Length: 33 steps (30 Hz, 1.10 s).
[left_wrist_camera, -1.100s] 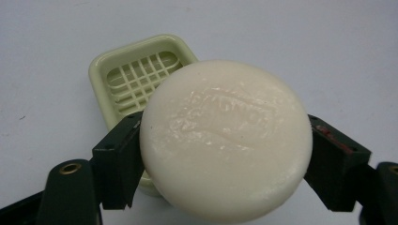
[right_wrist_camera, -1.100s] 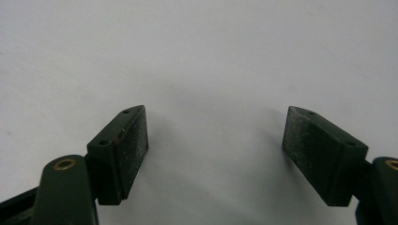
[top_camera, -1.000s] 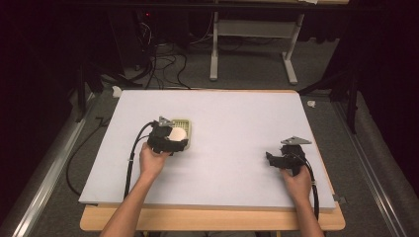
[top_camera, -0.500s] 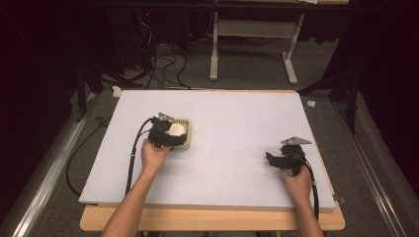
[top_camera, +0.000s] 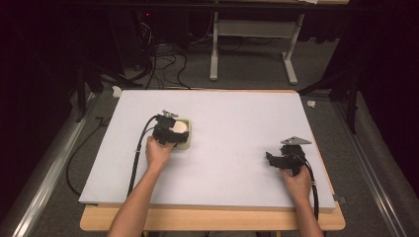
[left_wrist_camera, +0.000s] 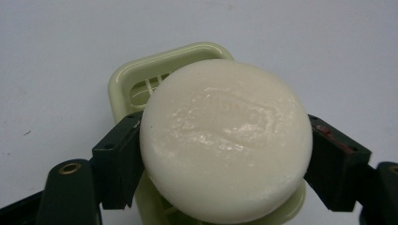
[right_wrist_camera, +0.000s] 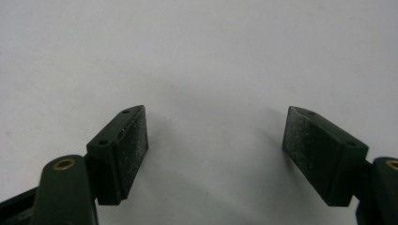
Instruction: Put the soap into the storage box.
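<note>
Both tongs sit low: left tongs clamp soap (over its dish), right tongs agape.

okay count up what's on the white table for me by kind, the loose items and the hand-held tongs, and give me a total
Soap bars: 1, a white round bar
Soap dishes: 1, pale green
Hand-held tongs: 2, left tongs and right tongs
Total: 4
</note>
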Motion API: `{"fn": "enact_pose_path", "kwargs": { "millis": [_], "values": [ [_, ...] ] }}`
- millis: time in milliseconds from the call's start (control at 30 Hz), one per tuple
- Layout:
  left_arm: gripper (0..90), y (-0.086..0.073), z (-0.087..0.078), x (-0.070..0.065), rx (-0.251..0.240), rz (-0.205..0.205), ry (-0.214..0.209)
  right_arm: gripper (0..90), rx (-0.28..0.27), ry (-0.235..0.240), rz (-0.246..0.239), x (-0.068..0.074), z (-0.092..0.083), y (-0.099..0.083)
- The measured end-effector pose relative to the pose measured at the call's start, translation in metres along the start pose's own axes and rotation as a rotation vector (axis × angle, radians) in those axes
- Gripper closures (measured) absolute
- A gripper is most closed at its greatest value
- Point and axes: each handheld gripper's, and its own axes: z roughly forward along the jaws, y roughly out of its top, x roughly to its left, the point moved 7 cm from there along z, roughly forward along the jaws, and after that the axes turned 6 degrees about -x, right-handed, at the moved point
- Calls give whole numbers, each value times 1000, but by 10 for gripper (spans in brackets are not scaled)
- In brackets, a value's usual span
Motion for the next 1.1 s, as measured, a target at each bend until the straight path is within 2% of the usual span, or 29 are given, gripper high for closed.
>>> {"fn": "enact_pose_path", "kwargs": {
  "millis": [200,367,500,567,633,700,900,1100],
  "values": [
    [239,-2,2,2,12,2,11,230,-1,1,-2,0,0,0],
    [238,-2,3,2,16,-9,-3,230,0,-1,1,0,0,0],
    [237,-4,5,1,23,1,-4,230,-1,-2,-1,0,0,0],
    [235,-3,3,3,6,-5,13,230,-1,-2,0,0,0,0],
    [241,2,-1,3,-34,-22,9,230,0,-2,0,0,0,0],
    [244,5,-4,3,-48,-17,11,229,0,-2,1,0,0,0],
    [216,5,-8,6,-41,1,17,229,0,-2,1,0,0,0],
    [204,8,-17,8,-65,-4,13,228,0,-3,0,0,0,0]
  ]
}}
